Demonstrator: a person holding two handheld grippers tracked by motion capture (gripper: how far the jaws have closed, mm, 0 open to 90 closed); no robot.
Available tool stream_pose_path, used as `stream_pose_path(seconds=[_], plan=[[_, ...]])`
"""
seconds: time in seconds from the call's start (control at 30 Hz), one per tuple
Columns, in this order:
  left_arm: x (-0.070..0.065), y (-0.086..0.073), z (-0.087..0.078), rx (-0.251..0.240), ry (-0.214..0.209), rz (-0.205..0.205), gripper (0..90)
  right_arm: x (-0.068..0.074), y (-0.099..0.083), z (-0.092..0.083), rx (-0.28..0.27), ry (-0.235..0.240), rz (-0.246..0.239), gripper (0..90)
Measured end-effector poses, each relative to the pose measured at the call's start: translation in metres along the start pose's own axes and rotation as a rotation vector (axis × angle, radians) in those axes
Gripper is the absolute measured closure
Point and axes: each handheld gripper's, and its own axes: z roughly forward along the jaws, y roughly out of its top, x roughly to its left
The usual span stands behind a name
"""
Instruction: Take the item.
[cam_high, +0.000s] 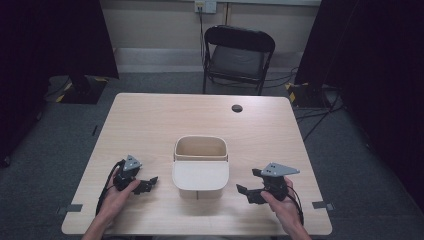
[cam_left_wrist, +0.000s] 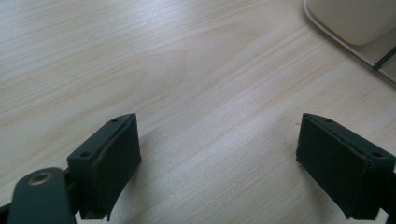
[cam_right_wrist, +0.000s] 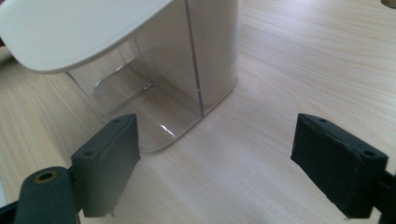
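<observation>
While your hands rest low on the pale wooden table (cam_high: 150, 120), the cream plastic bin with a flat lid (cam_high: 200, 167) stands at the near middle between them. Your left gripper (cam_high: 148, 183) sits left of it, jaws wide and empty. Your right gripper (cam_high: 246, 192), right of it, also gapes wide, holding nothing.

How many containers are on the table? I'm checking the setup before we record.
1. The container stands at the table's middle near the front edge, between the left gripper and the right gripper; its white lid covers its near half.
</observation>
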Motion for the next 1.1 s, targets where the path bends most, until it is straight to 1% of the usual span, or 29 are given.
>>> stream_pose_path(seconds=[0.63, 0.87, 1.03, 1.1], plan=[[0.000, 0.000, 0.000, 0.000, -0.001, 0.000, 13.0, 0.022, 0.006, 0.010, 0.001, 0.084, -0.048, 14.9], [0.000, 0.000, 0.000, 0.000, -0.001, 0.000, 12.9, 0.027, 0.008, 0.015, 0.011, 0.102, -0.058, 15.1], [0.000, 0.000, 0.000, 0.001, -0.003, 0.000, 12.8, 0.032, 0.012, 0.018, 0.016, 0.115, -0.077, 15.2], [0.000, 0.000, 0.000, 0.000, -0.003, 0.001, 12.8, 0.031, 0.014, 0.018, 0.014, 0.118, -0.071, 15.4]])
